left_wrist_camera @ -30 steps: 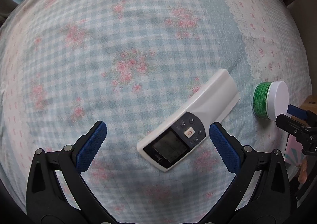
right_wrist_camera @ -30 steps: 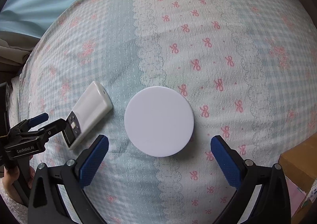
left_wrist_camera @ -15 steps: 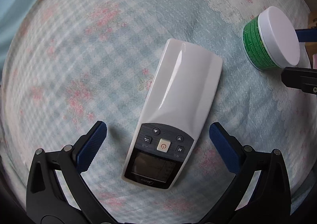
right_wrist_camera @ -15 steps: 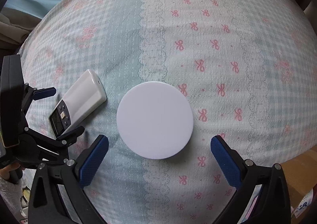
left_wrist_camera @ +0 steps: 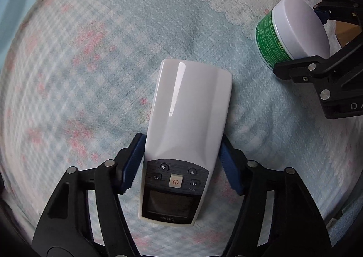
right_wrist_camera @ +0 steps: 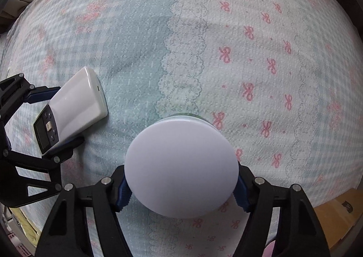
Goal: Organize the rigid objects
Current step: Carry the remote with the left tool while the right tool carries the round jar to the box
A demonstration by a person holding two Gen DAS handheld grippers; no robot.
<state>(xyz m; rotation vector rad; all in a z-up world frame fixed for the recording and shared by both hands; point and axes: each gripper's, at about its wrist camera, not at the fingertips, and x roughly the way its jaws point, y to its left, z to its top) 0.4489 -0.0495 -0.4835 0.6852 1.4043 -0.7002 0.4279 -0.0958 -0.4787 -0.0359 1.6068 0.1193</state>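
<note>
Now the left gripper [left_wrist_camera: 182, 162] has its blue pads clamped on both sides of the white plastic remote control [left_wrist_camera: 185, 134], dark screen end nearest the camera, long axis running straight away along the fingers. Beyond, to its right on the blue gingham bedspread [left_wrist_camera: 102, 57], the right gripper [right_wrist_camera: 181, 185] pinches the green-labelled round jar with its white lid [right_wrist_camera: 181, 166].

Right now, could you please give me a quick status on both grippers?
Left gripper shut on remote. Right gripper shut on jar. Both on the bedspread; nothing between them.
</note>
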